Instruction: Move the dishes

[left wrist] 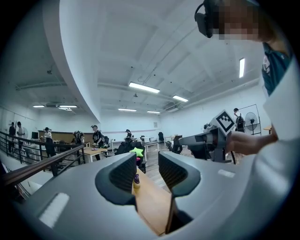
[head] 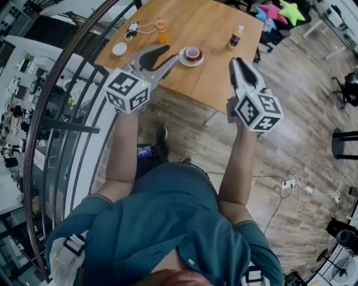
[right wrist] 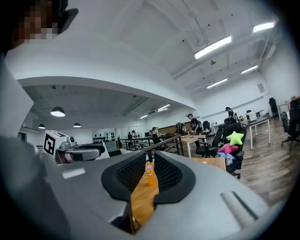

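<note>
1. Furthest left, a curved railing runs beside the wooden table; a small white dish lies near the table's left edge, with a looped cable beyond it.
2. An orange bottle stands on the far side of the left gripper; the jaws are apart and empty, tips just left of the saucer.
3. The cup sits on that saucer, near the table's near edge.
4. A dark bottle stands beyond the right gripper; the jaws are slightly parted, gripping nothing.
5. Star cushions lie far right.
</note>
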`<state>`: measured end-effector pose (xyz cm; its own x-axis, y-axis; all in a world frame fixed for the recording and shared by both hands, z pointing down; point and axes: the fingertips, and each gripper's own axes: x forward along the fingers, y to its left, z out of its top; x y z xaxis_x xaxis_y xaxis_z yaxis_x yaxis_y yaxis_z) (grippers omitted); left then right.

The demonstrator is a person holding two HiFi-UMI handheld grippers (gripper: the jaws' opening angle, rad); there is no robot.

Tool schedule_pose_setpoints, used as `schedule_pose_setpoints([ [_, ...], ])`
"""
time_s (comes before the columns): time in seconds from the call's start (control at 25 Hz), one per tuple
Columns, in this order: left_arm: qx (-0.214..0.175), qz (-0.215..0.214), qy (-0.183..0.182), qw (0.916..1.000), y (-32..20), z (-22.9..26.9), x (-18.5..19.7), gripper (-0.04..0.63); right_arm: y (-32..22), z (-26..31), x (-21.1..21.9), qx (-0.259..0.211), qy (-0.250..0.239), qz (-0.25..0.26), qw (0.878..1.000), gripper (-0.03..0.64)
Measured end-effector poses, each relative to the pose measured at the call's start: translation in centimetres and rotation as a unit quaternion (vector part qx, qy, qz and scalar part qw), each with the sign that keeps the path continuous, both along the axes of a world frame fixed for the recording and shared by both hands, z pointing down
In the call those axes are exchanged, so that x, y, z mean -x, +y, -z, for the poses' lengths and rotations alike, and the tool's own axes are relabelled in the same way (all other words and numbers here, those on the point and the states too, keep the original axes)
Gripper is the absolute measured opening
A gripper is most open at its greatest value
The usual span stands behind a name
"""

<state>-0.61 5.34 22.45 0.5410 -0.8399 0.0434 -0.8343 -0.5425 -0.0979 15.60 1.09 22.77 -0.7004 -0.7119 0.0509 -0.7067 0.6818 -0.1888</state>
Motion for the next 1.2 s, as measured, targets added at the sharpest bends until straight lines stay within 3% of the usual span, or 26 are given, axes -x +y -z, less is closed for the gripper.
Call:
schedule_pose_setpoints([
  [0.24,-0.001,-0.046,0.006,0.9989,-5.0,-0.4,-2.2,0.146,-3.5,0.1,-2.5,-0.003,0.011,-0.043,0.999,0.038],
  [0.48,0.000,-0.079,0.013,0.9968,-10.9,-0.1,-1.8,0.146,-7.9,1.1,-2.4,-0.005,0.019,-0.078,0.997,0.040],
  [1.0,0.016,-0.141,0.028,0.9894,-21.8,-1.8,4.2,0.147,-15.5,0.8,3.2,0.008,0.044,-0.146,0.988,0.040],
  [1.2,0.033,-0.147,0.035,0.9880,-25.8,-3.9,5.3,0.150,-17.8,-0.1,4.2,0.022,0.067,-0.161,0.984,0.040],
])
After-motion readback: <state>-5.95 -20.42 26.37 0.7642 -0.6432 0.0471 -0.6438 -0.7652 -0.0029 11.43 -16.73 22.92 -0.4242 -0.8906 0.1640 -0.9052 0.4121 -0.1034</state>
